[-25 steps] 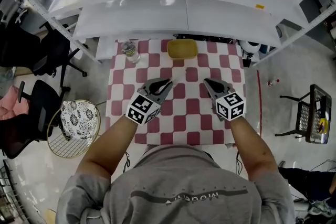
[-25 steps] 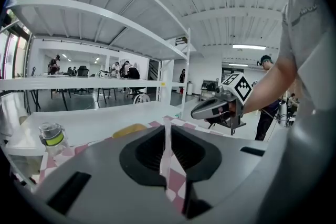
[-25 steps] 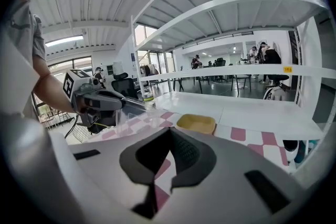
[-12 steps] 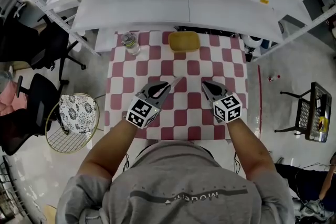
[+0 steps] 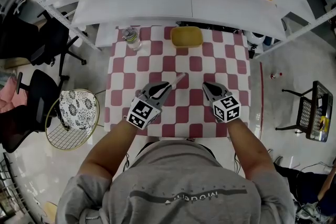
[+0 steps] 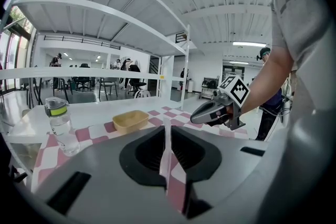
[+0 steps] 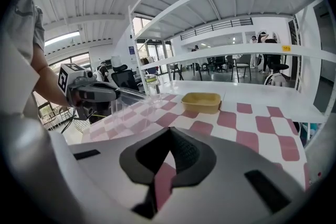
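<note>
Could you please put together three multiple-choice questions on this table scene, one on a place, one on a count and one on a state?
1. Where does the yellow dish stand?
A. At the far edge of the checked table, near its middle
B. On the floor beside a chair
C. Between the right tongs

2. How many bottles stand on the table?
A. None
B. One
C. Three

3. How are the left tongs?
A. Wide open and empty
B. Shut on a clear plastic piece
C. Shut on a spoon

Answers:
1. A: the head view shows the dish on the cloth's far edge, about midway across.
2. B: a single bottle stands at the far left corner.
3. B: the left gripper view shows the jaws closed on a thin clear piece standing between them.
</note>
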The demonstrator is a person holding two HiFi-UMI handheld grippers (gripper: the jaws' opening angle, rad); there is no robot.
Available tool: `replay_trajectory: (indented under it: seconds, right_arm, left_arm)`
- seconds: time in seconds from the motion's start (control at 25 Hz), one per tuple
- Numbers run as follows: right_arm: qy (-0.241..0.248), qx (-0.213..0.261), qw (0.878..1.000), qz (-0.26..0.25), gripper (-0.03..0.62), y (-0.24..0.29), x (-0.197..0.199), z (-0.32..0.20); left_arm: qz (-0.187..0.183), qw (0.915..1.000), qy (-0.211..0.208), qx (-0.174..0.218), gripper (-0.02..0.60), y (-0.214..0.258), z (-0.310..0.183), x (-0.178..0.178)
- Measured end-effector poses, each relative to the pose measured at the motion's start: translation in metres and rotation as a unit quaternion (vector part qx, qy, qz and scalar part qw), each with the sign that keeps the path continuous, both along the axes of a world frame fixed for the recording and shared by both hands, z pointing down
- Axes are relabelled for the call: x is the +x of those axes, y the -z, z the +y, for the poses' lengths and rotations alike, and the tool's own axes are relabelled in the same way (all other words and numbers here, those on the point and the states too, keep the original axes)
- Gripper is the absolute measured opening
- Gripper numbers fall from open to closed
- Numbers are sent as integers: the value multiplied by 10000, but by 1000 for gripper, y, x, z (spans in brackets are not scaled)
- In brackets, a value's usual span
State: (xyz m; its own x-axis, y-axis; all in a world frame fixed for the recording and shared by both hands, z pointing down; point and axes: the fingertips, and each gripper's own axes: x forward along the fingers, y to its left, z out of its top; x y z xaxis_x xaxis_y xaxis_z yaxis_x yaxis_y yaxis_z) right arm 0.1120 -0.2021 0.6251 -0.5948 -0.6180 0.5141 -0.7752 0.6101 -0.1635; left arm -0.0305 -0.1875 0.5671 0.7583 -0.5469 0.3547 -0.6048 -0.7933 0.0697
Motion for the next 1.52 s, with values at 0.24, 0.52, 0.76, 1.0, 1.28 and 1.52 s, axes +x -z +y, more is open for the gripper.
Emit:
replay_trajectory:
  seconds: [0.24,0.52,0.76,1.0,1.28,1.52]
  right_arm:
    - [-178,-158,9997,-100,25,-11,8,-1]
    - [-208,-149,9996,-132,25,-8,9,-2]
    - [-222,-81,9996,-163,25,-1,10,-7]
    - [-210,-30,9996,-199,25,5,8,-9]
    - [-212,-6,9995,-216,25,9,7,-10]
    - [-230,19,9995,-228,23,9,8,-9]
  left_arm:
    - [34,10000,-63,68,44,-1,0,3]
    - [66,9999,-78,34,44,0,1,4]
    - [120,9998,-79,106,44,8,-2,5]
    - [132,9998,-94,149,44,14,-3,5]
    - [152,9997,-100,189,44,17,-3,5]
    - [145,9996,-89,234,44,19,-2,5]
